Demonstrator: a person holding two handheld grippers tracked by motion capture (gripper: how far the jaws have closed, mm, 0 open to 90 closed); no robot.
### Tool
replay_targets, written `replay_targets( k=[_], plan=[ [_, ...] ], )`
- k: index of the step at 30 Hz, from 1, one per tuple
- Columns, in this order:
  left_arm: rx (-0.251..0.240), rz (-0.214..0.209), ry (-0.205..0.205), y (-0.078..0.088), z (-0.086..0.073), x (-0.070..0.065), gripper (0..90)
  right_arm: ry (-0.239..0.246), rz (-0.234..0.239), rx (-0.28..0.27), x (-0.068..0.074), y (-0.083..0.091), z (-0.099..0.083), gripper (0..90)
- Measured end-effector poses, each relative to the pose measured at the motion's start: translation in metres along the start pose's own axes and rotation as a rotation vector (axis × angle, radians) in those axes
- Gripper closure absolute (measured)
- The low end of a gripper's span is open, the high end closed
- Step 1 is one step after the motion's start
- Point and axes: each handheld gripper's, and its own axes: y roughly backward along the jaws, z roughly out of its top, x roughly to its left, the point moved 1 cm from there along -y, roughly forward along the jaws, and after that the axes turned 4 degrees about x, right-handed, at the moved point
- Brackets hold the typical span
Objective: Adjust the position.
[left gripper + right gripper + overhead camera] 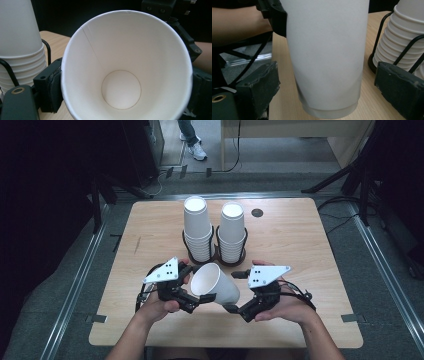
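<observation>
A white paper cup (215,282) lies tipped on its side above the table's front middle, mouth toward the left. My left gripper (192,286) is shut on the cup near its rim; in the left gripper view the cup's open inside (125,75) sits between the pads (51,87), which press on its wall. My right gripper (236,291) is at the cup's base end. In the right gripper view the cup's outer wall (327,62) stands between the pads (259,92), with a gap on each side, so that gripper is open.
Two tall stacks of white cups stand upside down in black wire holders behind the hands, the left stack (197,230) and the right stack (232,232). The wooden table (300,245) has a small dark round spot (257,212). A person's shoe (196,150) is on the floor beyond.
</observation>
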Motion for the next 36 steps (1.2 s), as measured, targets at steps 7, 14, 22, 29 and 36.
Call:
replay_targets(
  k=[7,14,22,29,36],
  plan=[
    [0.031,0.008,-0.001,-0.004,0.001,-0.002,10.1,0.016,-0.037,0.039,0.004,-0.010,0.000,7.0],
    [0.041,0.025,-0.008,-0.006,0.003,-0.003,10.0,0.048,-0.104,0.092,0.009,-0.021,0.002,11.2],
    [0.058,0.034,-0.019,-0.008,0.003,-0.003,9.9,0.046,-0.116,0.097,0.010,-0.027,0.005,17.4],
    [0.053,0.037,-0.029,-0.008,0.003,-0.004,8.8,0.052,-0.124,0.102,0.010,-0.027,0.005,20.6],
    [0.019,0.027,-0.033,-0.005,0.003,-0.006,1.0,0.073,-0.132,0.085,0.011,-0.026,0.004,21.6]
  ],
)
